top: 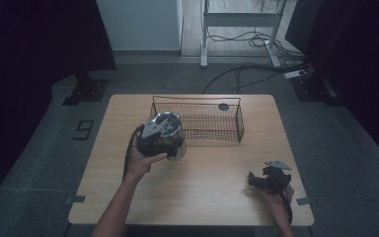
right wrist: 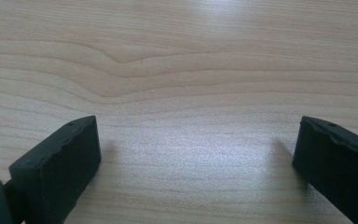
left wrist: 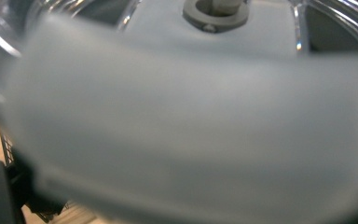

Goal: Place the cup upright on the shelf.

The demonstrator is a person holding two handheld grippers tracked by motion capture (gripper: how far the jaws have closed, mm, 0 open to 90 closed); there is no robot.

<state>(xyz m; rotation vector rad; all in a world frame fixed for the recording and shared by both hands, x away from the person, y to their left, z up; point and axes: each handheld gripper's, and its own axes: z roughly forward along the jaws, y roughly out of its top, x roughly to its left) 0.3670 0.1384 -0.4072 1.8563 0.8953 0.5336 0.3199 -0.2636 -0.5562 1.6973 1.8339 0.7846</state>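
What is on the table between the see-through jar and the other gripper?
Nothing. In the high view, bare wooden table lies between the clear jar held by the left gripper and the open right gripper.

Clear, glossy glass or plastic jar with a pale matt part inside. Thin dark wire mesh basket at the far side. Light, smooth wood-grain table, faint sheen. Matt black, rubbery-looking right gripper jaws.

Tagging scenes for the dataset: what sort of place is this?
Probably a lab or recording room, not a home: one bare wooden table on grey floor, loose cables around a metal frame behind, dark curtains at both sides.
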